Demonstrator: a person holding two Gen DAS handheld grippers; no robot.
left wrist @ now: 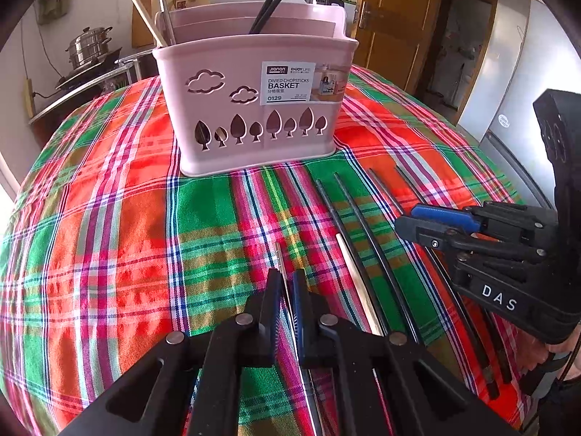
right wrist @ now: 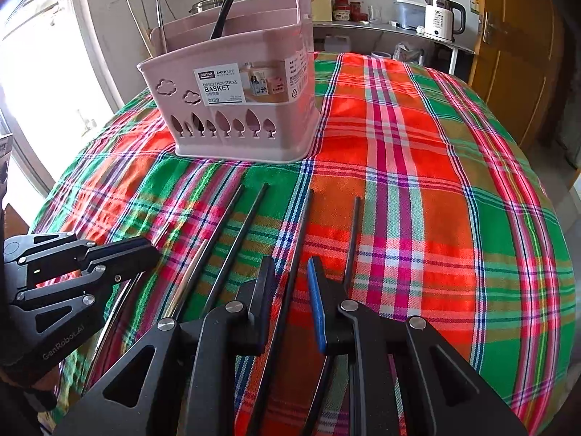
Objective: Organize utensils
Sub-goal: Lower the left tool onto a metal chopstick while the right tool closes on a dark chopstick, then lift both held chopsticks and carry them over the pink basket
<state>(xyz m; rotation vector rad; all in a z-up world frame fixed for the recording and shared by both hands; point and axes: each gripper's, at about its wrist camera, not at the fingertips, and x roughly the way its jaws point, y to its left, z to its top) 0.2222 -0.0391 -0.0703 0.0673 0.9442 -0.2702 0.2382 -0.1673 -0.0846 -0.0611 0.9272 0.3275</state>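
A pink divided chopsticks basket point(left wrist: 254, 109) point(right wrist: 239, 109) stands on the plaid tablecloth, holding light wooden and black chopsticks. Several chopsticks lie in a row in front of it: a silver metal one point(left wrist: 281, 258), a pale one point(left wrist: 354, 276) and black ones point(left wrist: 348, 214) point(right wrist: 250, 214). My left gripper point(left wrist: 287, 283) is shut on the silver chopstick, low over the cloth; it also shows in the right wrist view point(right wrist: 145, 258). My right gripper point(right wrist: 290, 272) is open, its fingers either side of a black chopstick point(right wrist: 296, 254). It also shows in the left wrist view point(left wrist: 410, 218).
The round table's plaid cloth point(right wrist: 417, 181) spreads to the right. A steamer pot point(left wrist: 89, 45) sits on a stove at the far left. A white kettle point(right wrist: 441, 18) stands on a shelf behind. A wooden door point(right wrist: 515, 54) is at the right.
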